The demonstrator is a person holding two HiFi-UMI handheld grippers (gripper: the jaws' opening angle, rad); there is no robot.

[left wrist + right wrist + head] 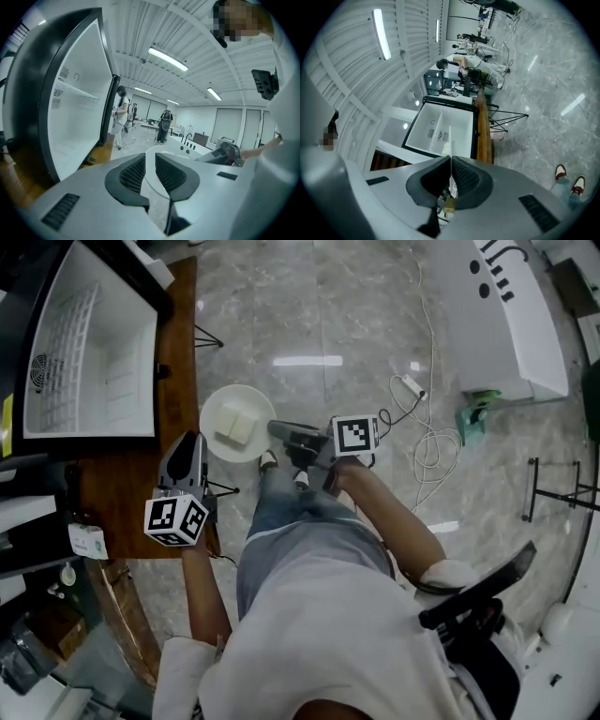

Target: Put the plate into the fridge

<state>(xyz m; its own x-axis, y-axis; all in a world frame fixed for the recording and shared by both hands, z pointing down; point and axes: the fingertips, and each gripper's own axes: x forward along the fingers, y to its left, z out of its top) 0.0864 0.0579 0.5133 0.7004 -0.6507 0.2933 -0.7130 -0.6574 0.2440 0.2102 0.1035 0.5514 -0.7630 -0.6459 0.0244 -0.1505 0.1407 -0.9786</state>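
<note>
Plate (246, 396), white, bearing two pale blocks, level over the floor just beside wooden table (131, 488), outside open fridge (94, 352). Right gripper (277, 431) clamped on its rim. Left gripper (187, 441) jaws partly apart, gripping nothing. Fridge-wall markings illegible.

White T-shirt (319, 634), blue jeans (291, 507), red-and-white shoes (560, 172)

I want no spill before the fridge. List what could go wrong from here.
1. The right hand-held gripper pinches the plate only at its rim; it may tip and the two white blocks could slide off.
2. The plate hangs just off the table edge; its rim could knock that edge or the fridge frame going in.
3. A cable lies on the floor to the person's right; a step could snag it.
</note>
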